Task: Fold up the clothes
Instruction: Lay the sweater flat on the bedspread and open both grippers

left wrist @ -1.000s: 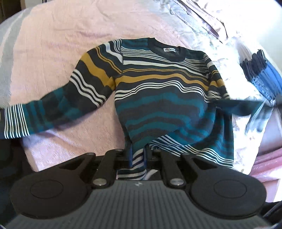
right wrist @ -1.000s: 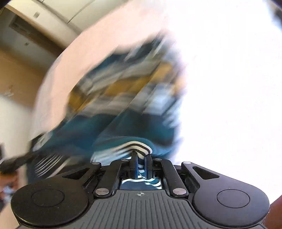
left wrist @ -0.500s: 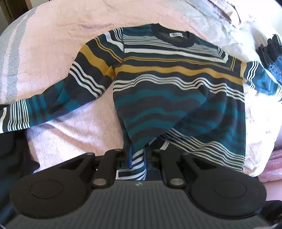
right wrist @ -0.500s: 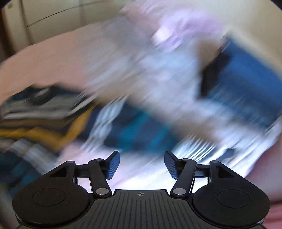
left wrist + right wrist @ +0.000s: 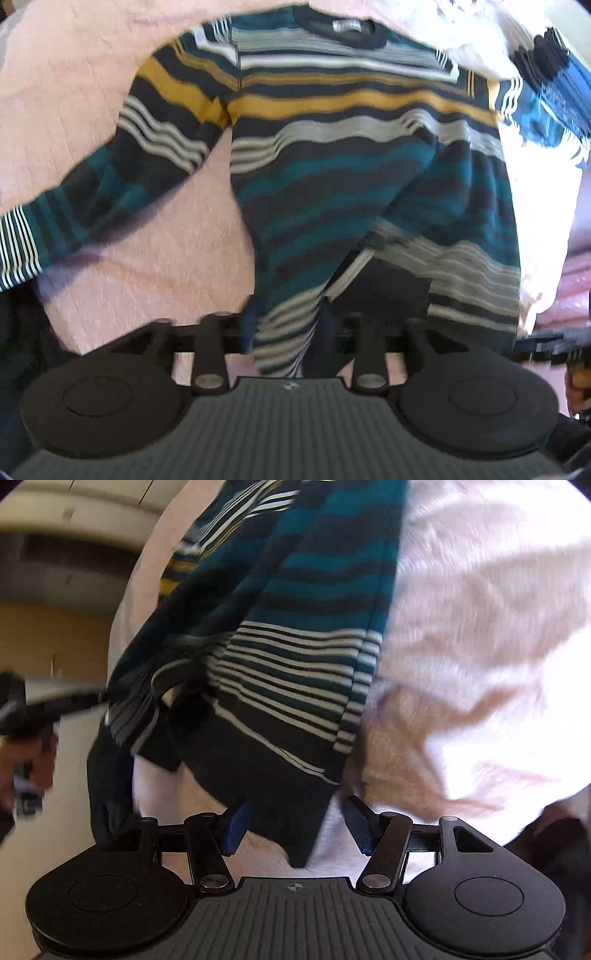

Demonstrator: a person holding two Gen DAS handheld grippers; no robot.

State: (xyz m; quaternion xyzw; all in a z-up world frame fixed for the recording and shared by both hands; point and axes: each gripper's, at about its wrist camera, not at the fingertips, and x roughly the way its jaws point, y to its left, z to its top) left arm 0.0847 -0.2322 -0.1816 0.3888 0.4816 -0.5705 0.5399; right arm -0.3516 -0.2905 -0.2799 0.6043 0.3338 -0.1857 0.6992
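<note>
A bedroom in a home. A wide bed covered with a soft pink textured blanket (image 5: 110, 74) fills both views, with rumpled white bedding (image 5: 461, 22) at its far right. A striped knitted sweater in teal, black, mustard and white (image 5: 332, 166) lies spread on it. Pale cupboard panels (image 5: 92, 502) stand at far left.

Striped teal, navy and mustard knit sweater (image 5: 351, 177): motion-blurred, cuff cut off at nine o'clock; dark-blue folded stack (image 5: 554, 70) cropped at two o'clock
</note>
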